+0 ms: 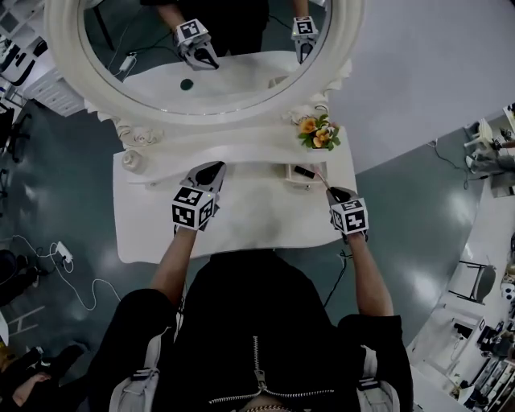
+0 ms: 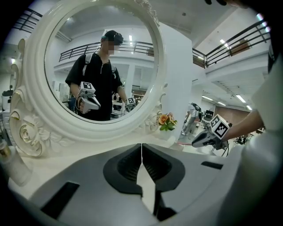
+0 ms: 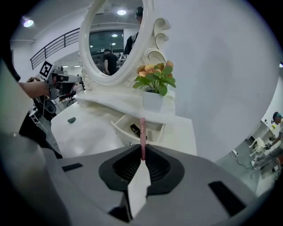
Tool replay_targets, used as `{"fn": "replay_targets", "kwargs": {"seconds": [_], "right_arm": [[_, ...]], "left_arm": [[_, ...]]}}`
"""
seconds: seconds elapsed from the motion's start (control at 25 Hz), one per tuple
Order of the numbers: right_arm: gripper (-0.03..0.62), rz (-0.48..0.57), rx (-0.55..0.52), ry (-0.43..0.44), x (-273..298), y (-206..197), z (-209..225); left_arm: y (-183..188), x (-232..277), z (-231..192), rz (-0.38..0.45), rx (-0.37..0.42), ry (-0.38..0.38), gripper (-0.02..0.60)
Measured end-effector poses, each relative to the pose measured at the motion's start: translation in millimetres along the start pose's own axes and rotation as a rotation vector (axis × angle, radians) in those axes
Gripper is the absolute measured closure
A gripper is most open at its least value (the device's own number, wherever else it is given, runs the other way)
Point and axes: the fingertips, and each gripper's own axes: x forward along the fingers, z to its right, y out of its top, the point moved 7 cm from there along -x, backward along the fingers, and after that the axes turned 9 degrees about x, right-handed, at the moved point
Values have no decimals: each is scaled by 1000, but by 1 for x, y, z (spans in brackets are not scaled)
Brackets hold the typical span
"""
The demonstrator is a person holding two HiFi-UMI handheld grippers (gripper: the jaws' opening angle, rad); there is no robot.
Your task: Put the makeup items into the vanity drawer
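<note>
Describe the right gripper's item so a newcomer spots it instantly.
Find the oval mirror, then the orange flowers on the shelf beside it. Below them an open drawer holds a dark item; in front, the right gripper is shut on a thin pink stick, the only pink thing there.

This was a big work hall, like a lab, not a home. A white dressing table [image 1: 241,237] with a round mirror [image 1: 68,56] stood alone on a shiny grey-green floor [image 1: 72,177]. White cables [image 1: 80,286] and a plug strip [image 1: 63,254] lay on the floor by the table's left edge. Benches full of gear [image 1: 487,354] stood at the side. High up were a balcony rail [image 2: 234,42] and bright ceiling lamps [image 3: 121,12].
</note>
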Motion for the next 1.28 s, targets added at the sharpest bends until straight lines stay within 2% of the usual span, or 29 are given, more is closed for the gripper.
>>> {"fn": "replay_targets", "kwargs": {"seconds": [0.28, 0.48, 0.84, 1.04, 1.28], "right_arm": [[554, -125, 50, -12, 25, 17, 9], [554, -107, 118, -21, 42, 29, 8], [551, -133, 175, -70, 68, 36, 9], [542, -114, 169, -81, 69, 36, 9], [493, -83, 177, -89, 66, 36, 5]], "left_arm": [[-3, -11, -2, -8, -14, 40, 558], [-12, -25, -6, -19, -30, 81, 558], [-27, -51, -19, -35, -65, 154, 558], [-30, -56, -25, -34, -70, 166, 558], [-29, -55, -26, -33, -67, 151, 558]]}}
